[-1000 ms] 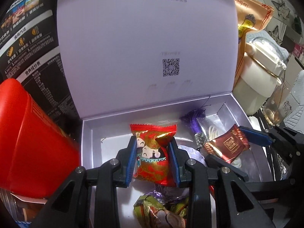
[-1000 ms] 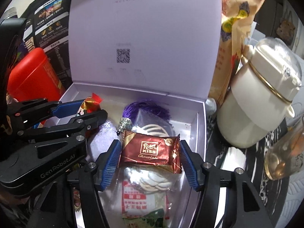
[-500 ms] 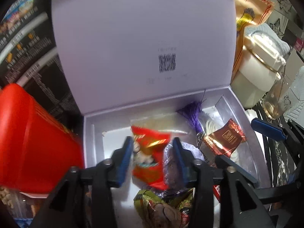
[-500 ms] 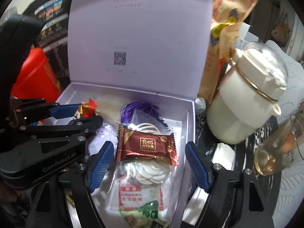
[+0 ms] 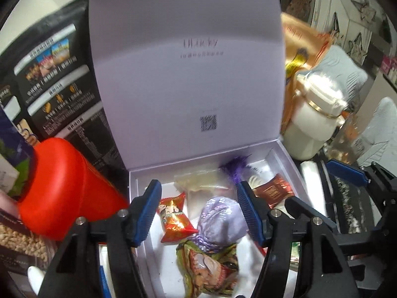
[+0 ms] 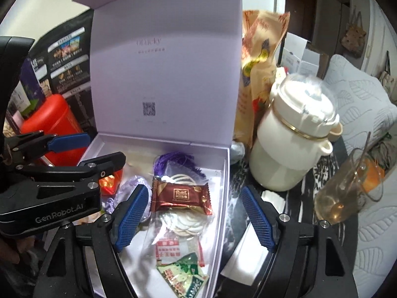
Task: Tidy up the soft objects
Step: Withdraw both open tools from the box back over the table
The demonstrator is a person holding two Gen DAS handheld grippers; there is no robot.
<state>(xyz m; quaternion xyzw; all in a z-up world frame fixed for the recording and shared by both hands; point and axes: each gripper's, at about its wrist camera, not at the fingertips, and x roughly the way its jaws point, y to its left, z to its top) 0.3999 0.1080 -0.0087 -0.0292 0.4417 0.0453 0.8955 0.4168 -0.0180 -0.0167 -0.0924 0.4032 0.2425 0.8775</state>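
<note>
While both claws hang over the open lilac gift box point(image 6: 224, 173), neither has anything in its grasp: the left gripper point(image 5: 198, 209) has its jaws opening, with the red snack packet point(image 5: 175, 219) lying loose on the box floor between and below them, and the right gripper point(image 6: 193, 213) stands wide, its blue pads well clear of the brown chocolate packet point(image 6: 181, 195) beneath it. That chocolate rests on a clear bag of white discs point(image 6: 184, 219) toward the right side of the box, with a purple tassel point(image 6: 173, 160) at the far end and a green-and-white sachet point(image 6: 183, 277) at the near end. On the left side, the red packet lies just beside a lavender fabric pouch point(image 5: 222, 219), and a crinkled green wrapper point(image 5: 208, 265) sits nearer still. I'd judge all of these light and yielding: foil wrappers that crumple and slide under a pinch, and a pouch that squashes. The safest hold looks to be across the short width of a packet's middle, or on its crimped end seam, with gentle pressure, since the discs in the clear bag seem brittle. The red canister point(image 5: 64, 188) stands to the left outside the box, and the cream lidded pot point(image 6: 295, 141) to the right.
</note>
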